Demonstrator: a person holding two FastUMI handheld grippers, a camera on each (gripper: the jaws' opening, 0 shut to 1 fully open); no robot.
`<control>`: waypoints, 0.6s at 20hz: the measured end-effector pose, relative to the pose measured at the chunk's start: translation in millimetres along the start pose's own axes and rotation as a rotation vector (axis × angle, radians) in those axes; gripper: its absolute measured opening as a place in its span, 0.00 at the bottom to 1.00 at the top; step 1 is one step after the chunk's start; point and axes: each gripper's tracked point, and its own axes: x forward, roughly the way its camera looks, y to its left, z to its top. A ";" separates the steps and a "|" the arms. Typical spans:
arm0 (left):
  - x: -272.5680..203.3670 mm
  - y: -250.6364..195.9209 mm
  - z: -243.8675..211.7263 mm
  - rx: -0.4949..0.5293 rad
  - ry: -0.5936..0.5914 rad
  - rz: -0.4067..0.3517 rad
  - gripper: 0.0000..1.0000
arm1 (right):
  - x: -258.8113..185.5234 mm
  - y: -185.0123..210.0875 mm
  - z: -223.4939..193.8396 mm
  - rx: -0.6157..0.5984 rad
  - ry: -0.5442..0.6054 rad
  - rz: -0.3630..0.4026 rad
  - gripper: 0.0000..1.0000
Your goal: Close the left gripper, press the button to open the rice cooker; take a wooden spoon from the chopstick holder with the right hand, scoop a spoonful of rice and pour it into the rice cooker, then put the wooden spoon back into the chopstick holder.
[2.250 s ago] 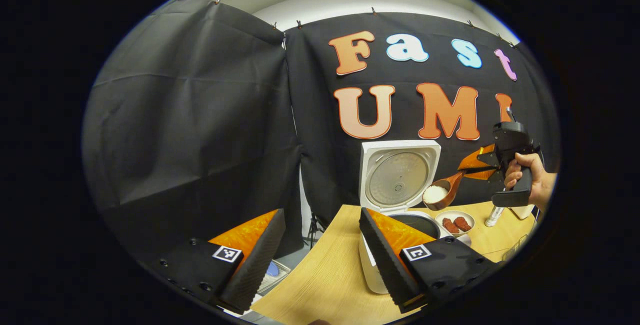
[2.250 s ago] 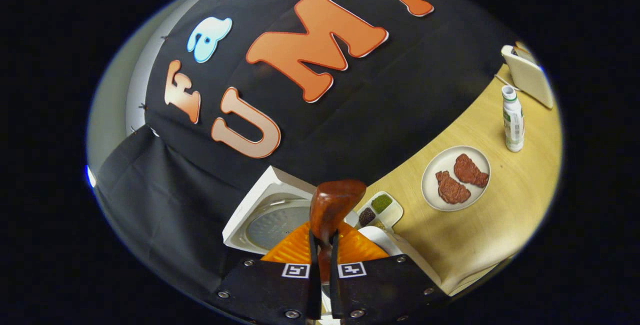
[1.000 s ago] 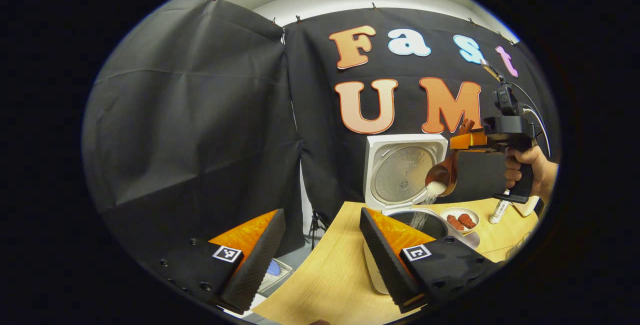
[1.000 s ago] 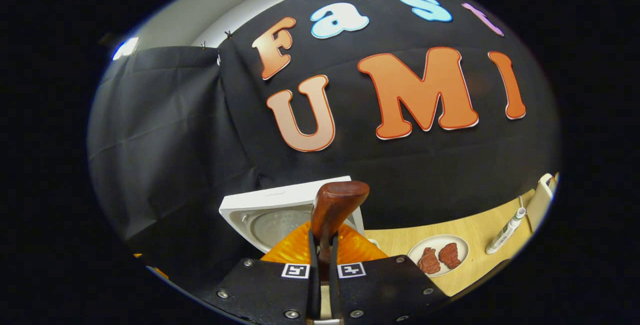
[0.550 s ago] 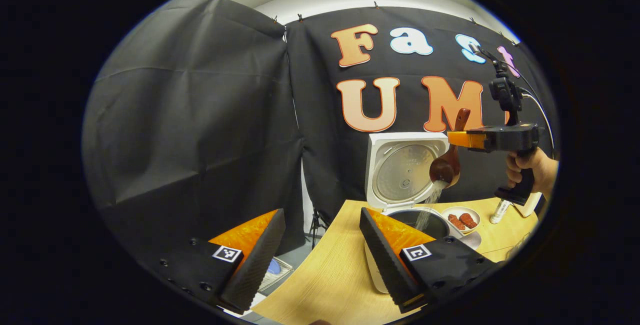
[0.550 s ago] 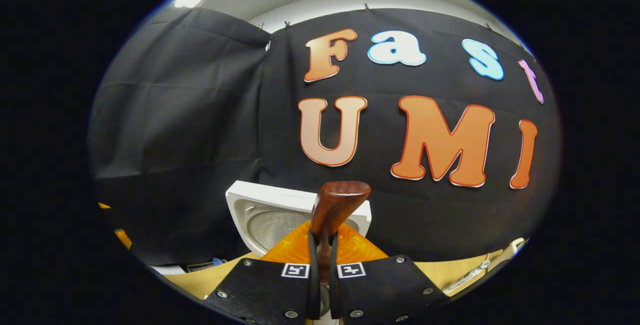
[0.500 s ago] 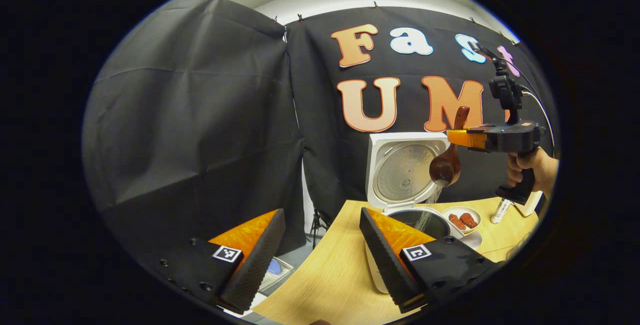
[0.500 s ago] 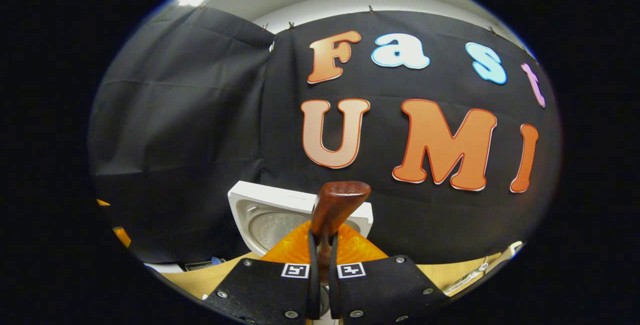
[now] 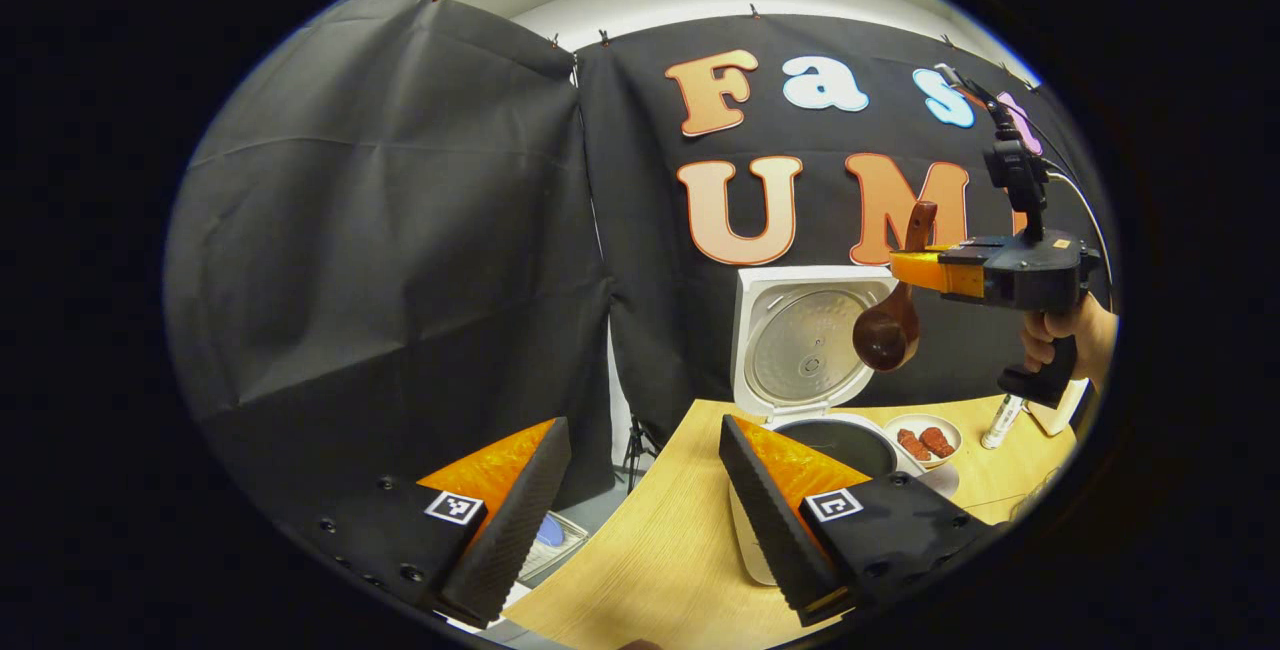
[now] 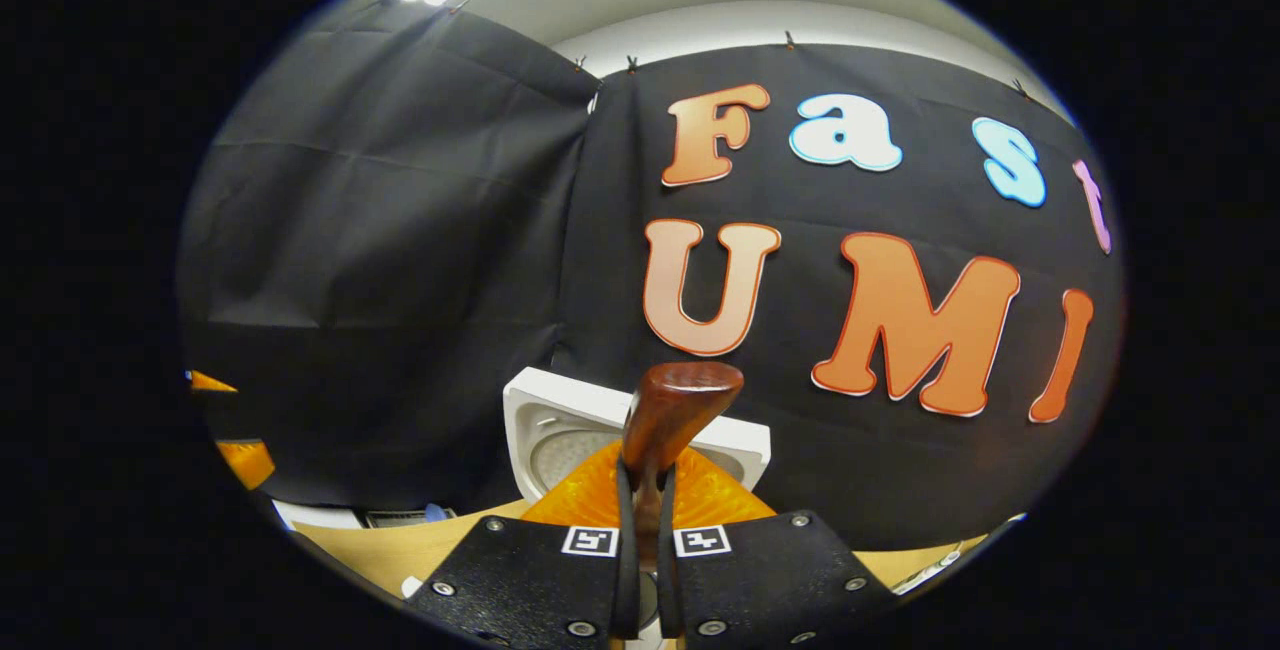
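Finishing the pour, by the look of it: holding the wooden spoon (image 9: 888, 330) above the open rice cooker (image 9: 815, 400), bowl tipped down toward the pot, with no rice showing in it or falling from it. Clamping the spoon's handle between both fingers of the right gripper (image 10: 640, 500), jaws closed tight on it in the right gripper view, the handle's end (image 10: 680, 400) sticking up past the fingertips. Gripping that tool from behind with a hand (image 9: 1060, 340), off to the right in the left gripper view. Standing with the lid (image 9: 805, 340) raised upright at the back, pot mouth clear beneath the spoon.

Idling the left gripper (image 9: 640, 490) near the table's (image 9: 660, 550) edge, jaws wide apart, holding nothing, one finger (image 9: 775, 510) overlapping the cooker's front.

Judging the next move: turning the spoon level, carrying it away from the cooker and lowering it, handle kept firm, into the chopstick holder. Needing first to find that holder, probably past the plate (image 9: 925, 440) and bottle (image 9: 1000, 420).
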 end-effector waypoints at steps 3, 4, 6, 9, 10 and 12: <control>-8.6 -8.1 1.1 -0.003 -0.004 -0.005 1.00 | -14.6 -22.5 -1.0 0.200 0.026 0.002 0.06; -10.7 -13.1 1.3 -0.003 -0.005 -0.007 1.00 | -21.0 -31.1 -4.4 0.281 0.041 0.002 0.06; -15.6 -23.1 3.6 -0.002 -0.009 -0.015 1.00 | -35.1 -51.3 -8.1 0.428 0.060 -0.002 0.06; -22.1 -46.4 4.9 -0.001 -0.012 -0.044 1.00 | -71.1 -90.8 -24.4 0.543 0.078 -0.057 0.06; -23.7 -57.1 4.3 0.002 -0.009 -0.058 1.00 | -84.5 -104.3 -32.3 0.555 0.088 -0.085 0.06; -27.3 -81.7 5.0 0.010 -0.005 -0.097 1.00 | -114.4 -130.1 -46.3 0.587 0.108 -0.139 0.06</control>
